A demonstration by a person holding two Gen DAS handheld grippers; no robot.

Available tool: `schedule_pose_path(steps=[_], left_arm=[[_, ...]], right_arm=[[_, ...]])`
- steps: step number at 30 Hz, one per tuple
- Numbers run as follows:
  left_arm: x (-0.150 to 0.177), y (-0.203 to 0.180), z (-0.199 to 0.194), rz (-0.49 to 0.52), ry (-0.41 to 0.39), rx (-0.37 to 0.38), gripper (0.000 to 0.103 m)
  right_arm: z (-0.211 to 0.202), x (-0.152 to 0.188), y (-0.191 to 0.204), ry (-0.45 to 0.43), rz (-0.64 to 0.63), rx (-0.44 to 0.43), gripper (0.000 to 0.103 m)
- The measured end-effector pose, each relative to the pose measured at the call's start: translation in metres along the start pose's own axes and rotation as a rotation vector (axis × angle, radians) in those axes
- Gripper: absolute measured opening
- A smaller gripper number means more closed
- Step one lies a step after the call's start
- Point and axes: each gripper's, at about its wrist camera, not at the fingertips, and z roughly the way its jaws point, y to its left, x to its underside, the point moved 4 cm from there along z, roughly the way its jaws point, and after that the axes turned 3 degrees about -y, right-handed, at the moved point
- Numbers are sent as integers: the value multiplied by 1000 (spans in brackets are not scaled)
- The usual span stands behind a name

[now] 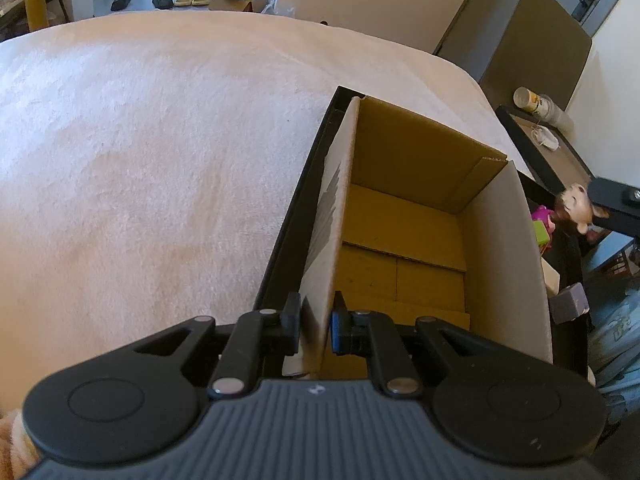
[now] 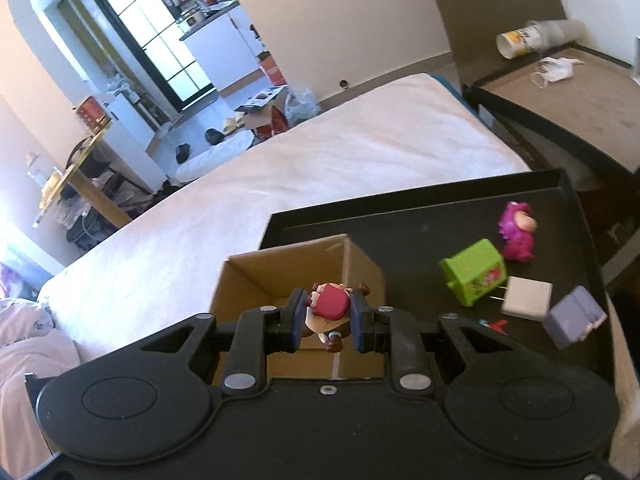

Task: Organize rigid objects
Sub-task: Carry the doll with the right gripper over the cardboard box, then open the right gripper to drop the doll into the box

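on the black tray [image 2: 420, 220] on the bed, my left gripper [image 1: 316, 330] pinches the cardboard box [image 2: 280, 276] wall; my right gripper [image 2: 326, 322] clamps the figurine [image 2: 328, 306] above it. i'd lower well inside before releasing.

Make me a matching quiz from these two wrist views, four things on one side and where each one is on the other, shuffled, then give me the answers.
Things:
1. figurine in the red dress
2. cardboard box wall
3. green cube
4. paper cup

Places:
A. lying on its side on the brown side table
B. clamped in the left tool
C. on the black tray, beside the pink figurine
D. held in the right tool above the open box

Pairs: 1-D, 2-B, 3-C, 4-A
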Motion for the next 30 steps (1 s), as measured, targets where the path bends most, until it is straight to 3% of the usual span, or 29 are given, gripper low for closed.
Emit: schedule_pose_path(steps=[20,30], left_arm=[[1,1,0,-15,-9,14,14],[-1,5,1,-34,-11,32,14]], right_arm=[[53,28,61,111,-106,21,23],[77,22,88,145,-201,46,23]])
